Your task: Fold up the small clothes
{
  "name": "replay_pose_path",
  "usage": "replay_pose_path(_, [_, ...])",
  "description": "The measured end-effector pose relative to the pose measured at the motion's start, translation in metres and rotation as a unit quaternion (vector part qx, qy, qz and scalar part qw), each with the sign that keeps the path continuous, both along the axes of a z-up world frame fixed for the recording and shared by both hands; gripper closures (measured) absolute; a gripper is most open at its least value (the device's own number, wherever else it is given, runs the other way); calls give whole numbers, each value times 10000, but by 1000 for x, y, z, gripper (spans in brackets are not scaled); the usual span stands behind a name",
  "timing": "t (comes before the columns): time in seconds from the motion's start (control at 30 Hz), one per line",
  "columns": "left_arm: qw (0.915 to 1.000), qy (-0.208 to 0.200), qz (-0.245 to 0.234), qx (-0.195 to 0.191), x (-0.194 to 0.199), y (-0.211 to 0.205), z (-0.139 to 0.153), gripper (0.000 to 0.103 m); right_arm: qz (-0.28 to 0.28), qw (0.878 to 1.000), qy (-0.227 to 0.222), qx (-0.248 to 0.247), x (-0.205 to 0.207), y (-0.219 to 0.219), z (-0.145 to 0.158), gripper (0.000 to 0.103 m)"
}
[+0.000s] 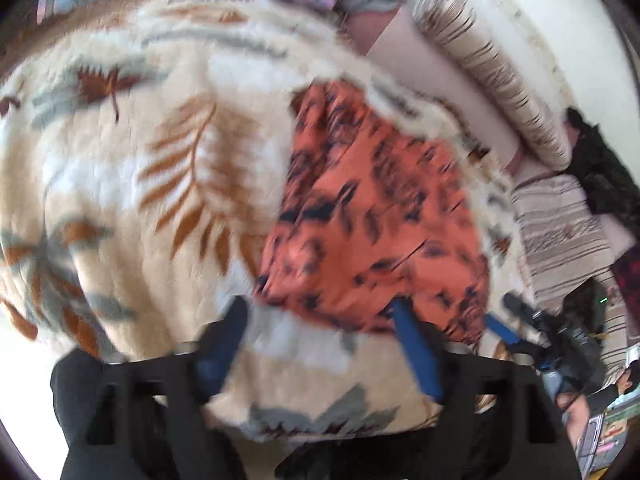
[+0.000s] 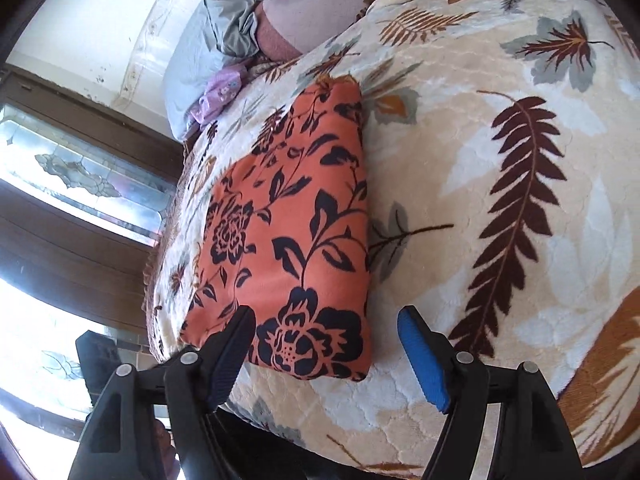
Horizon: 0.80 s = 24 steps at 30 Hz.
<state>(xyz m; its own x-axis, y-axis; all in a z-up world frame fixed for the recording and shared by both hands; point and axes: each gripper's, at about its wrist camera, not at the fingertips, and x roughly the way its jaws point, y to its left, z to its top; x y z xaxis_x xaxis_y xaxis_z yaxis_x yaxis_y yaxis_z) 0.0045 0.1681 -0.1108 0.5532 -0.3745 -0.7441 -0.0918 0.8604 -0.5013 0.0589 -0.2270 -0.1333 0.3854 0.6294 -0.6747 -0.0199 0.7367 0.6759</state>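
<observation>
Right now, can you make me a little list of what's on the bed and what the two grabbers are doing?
garment: orange cloth with black flowers, folded into a flat rectangle
lying on: cream blanket with leaf pattern
left gripper: open, holding nothing, over the near edge of the cloth
right gripper: open, holding nothing, at the near end of the cloth
also on the bed: small purple garment, grey pillow
picture quality: left view blurred, right view sharp

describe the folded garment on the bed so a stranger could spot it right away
Find the bed under the cream leaf-print blanket. On it, near the edge facing the window, lies the folded garment, a flat rectangle. It alone is bright orange with dark flowers, unlike the pale lilac cloth further up.
</observation>
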Motion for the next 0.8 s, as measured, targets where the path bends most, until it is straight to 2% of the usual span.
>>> replay_pose_path(0.07, [9996,-286,-10,-26,10,1,10,20,-20,10000,1,5,4,-2,0,25])
replay_pose_path(0.1, [9996,-267,-22,33,17,0,9,20,-31,10000,21,9,6,-2,-1,25])
replay_pose_path(0.13, [9998,-105,-84,113,26,-1,0,24,-39,10000,31,23,8,-1,-2,25])
replay_pose_path(0.17, [9992,322,-155,155,35,-2,-18,81,-40,10000,28,38,9,0,-2,25])
replay_pose_path(0.2, [9971,748,-66,77,39,2,-34,84,-23,10000,27,45,10,1,-3,25])
replay_pose_path(0.23, [9973,679,68,-264,35,9,-39,85,8,10000,39,45,11,3,-4,25])
replay_pose_path(0.27, [9980,573,42,-254,30,11,-34,84,43,10000,40,36,11,5,-4,25])
replay_pose_path(0.33, [9989,459,44,-129,21,10,-24,82,84,10000,-1,24,9,5,-3,25])
replay_pose_path(0.43, [9992,393,-47,18,21,9,-9,67,56,9998,145,115,15,0,-10,25])
replay_pose_path(0.47, [9996,267,-8,-13,23,11,-4,51,22,9997,168,176,18,-2,-11,25])
replay_pose_path(0.5, [9999,87,62,-69,27,15,6,28,-17,9996,157,236,21,-4,-11,25])
replay_pose_path(0.57, [9993,-268,136,-225,42,23,15,11,-36,9995,103,293,31,-6,-7,24])
replay_pose_path(0.6, [9989,-367,105,-284,54,25,16,11,-21,9995,77,304,37,-6,-5,22])
replay_pose_path(0.67, [9989,-300,-69,-353,85,21,12,11,-20,9995,38,323,52,-7,-4,22])
replay_pose_path(0.8, [9974,318,-380,-516,130,11,-30,13,-50,9974,287,665,89,0,-17,21])
